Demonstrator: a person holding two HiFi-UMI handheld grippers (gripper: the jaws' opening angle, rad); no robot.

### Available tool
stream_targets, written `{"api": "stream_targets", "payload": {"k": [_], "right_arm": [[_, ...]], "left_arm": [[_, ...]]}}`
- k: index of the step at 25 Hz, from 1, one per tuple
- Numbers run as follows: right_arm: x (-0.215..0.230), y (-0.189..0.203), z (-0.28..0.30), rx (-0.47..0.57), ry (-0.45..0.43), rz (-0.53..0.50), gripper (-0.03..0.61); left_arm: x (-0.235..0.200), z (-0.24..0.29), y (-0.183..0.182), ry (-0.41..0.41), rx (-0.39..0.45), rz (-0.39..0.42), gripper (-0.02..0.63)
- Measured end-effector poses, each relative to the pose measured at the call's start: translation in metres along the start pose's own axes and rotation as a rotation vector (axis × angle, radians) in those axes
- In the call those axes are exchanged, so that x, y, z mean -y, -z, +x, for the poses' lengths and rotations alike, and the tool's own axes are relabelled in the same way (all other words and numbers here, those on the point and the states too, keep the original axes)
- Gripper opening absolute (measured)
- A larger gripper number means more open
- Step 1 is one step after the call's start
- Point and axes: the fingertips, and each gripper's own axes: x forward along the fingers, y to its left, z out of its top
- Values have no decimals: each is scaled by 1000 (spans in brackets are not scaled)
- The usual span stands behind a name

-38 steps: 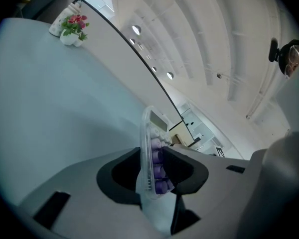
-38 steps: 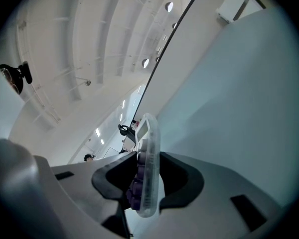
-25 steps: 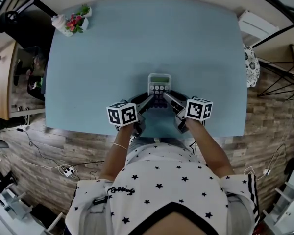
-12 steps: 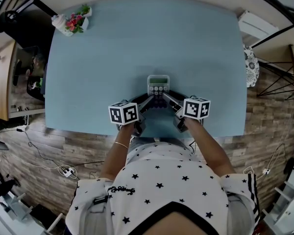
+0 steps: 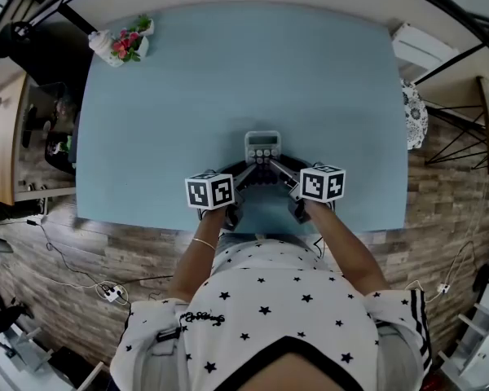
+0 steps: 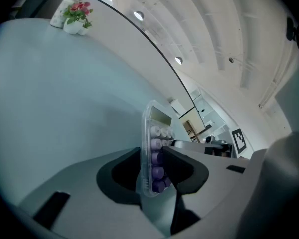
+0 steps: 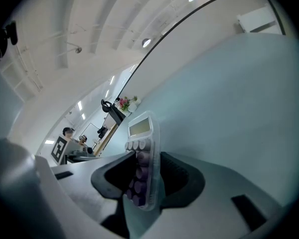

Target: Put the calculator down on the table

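Note:
A small clear calculator [image 5: 263, 145] with purple keys and a grey display is held over the light blue table [image 5: 228, 72], near its front edge. Both grippers grasp its near end from the two sides. My left gripper [image 5: 249, 170] is shut on it; in the left gripper view the calculator [image 6: 157, 133] stands edge-on between the jaws of the left gripper [image 6: 152, 156]. My right gripper [image 5: 275, 168] is shut on it too, and the right gripper view shows the calculator [image 7: 142, 133] squeezed between the jaws of the right gripper [image 7: 148, 158]. Whether it touches the table I cannot tell.
A small pot of pink flowers [image 5: 122, 43] stands at the table's far left corner. A white unit [image 5: 420, 43] sits beyond the right edge. A wooden cabinet [image 5: 4, 129] is to the left. A person [image 7: 67, 132] is far off in the room.
The two marker cubes have drawn slightly closer together and the right one has rolled a little. The calculator stays between both grippers at the same spot.

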Motion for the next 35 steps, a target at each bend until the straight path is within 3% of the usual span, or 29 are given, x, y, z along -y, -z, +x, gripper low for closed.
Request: {"api": "stream_targets", "payload": {"k": [11,35], "right_arm": [[5,0,1,-27,46,-75,155],[12,-1,5,-77,106,-101,162]], "left_arm": [[-2,4,0,-52,-14,13,163],[-4,10,-8,-159,-39,41,169]]}}
